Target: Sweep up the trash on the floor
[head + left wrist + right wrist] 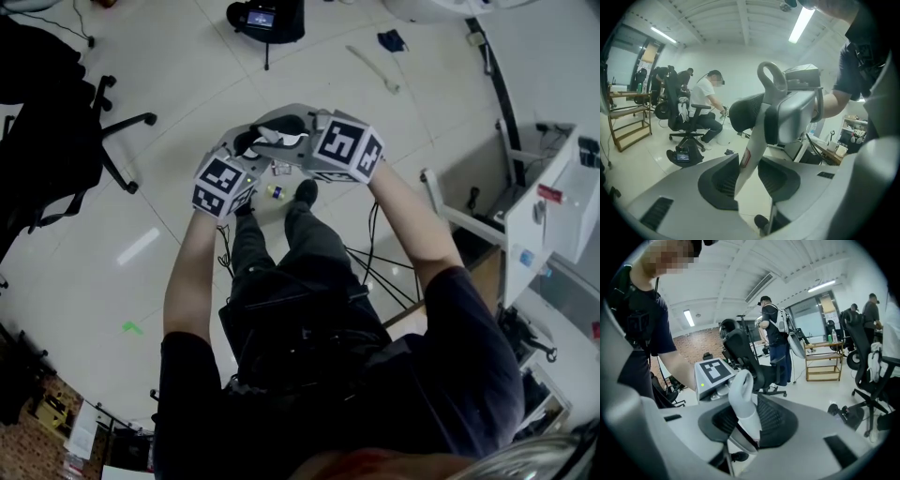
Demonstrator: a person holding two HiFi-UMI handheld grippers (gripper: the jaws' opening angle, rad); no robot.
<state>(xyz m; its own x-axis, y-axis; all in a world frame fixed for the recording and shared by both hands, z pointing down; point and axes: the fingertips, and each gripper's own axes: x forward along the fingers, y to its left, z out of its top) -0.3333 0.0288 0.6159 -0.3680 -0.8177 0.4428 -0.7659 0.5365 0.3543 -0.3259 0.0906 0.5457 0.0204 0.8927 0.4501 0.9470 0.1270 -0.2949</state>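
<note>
Left gripper [740, 176] clamped on slim white handle with grey loop end [754, 140]; right gripper [743, 420] pinching white round-tipped handle [742, 392]. Small trash scraps [275, 190] on pale floor [187, 112] beneath both grippers, seemingly unswept; sweeping all ahead.

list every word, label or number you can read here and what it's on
No text is readable in any view.
Red-edged label on the white handle: too blurred to read.
Red tag on the white cabinet: too small to read.
Marker cubes: square patterns only, no letters.
</note>
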